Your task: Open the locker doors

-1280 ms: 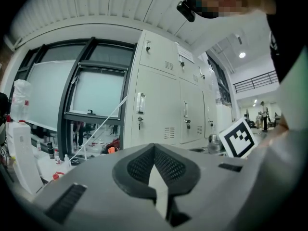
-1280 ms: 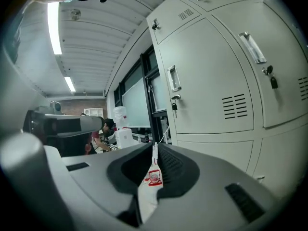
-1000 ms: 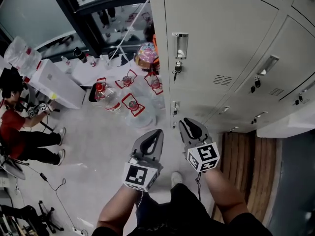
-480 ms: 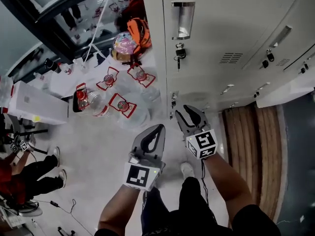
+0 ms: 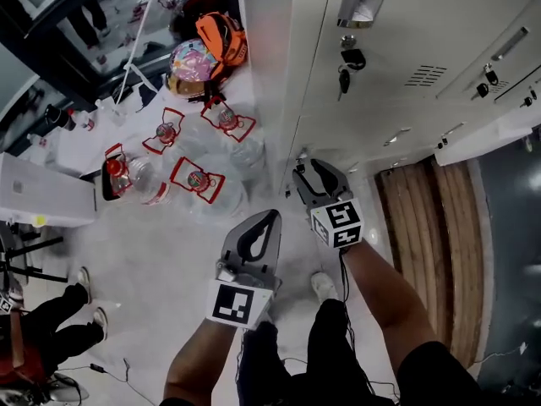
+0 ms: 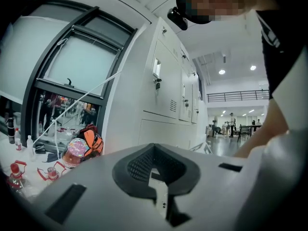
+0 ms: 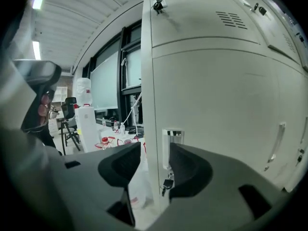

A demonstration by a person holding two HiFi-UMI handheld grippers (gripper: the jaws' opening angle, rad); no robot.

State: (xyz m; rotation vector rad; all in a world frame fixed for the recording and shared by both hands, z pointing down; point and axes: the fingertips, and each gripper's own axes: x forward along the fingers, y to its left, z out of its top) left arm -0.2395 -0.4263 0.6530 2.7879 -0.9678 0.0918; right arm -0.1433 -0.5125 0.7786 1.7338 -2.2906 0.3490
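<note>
Lockers (image 5: 423,24): a grey bank on the right side of the head view, all doors in view shut. The nearest column's upper door (image 7: 202,13) has a lock with a key hanging from it (image 5: 348,62). The lower door (image 7: 216,109) below has a recessed handle (image 7: 172,146) and its own key (image 7: 167,183), both close to the bank's left edge.

Right gripper (image 5: 311,180): low, nose toward the lower door, near its handle edge. Its jaws have just been opening and stand wide (image 7: 154,165). Nothing is between the pads. The handle and key show through the gap, farther off, no contact seen.

Left gripper (image 5: 264,227): beside the right one and a little nearer the person, pointing over open floor left of the lockers. Jaws together, pads meeting, nothing held (image 6: 155,172).

Floor: pale, with a wooden strip (image 5: 423,227) at the foot of the lockers. Left of the bank, a cluster of clear bottles (image 5: 194,180) with red handles. An orange backpack (image 5: 221,36) lies beyond them. White box (image 5: 42,197) at far left. A seated person (image 5: 42,337) at lower left
</note>
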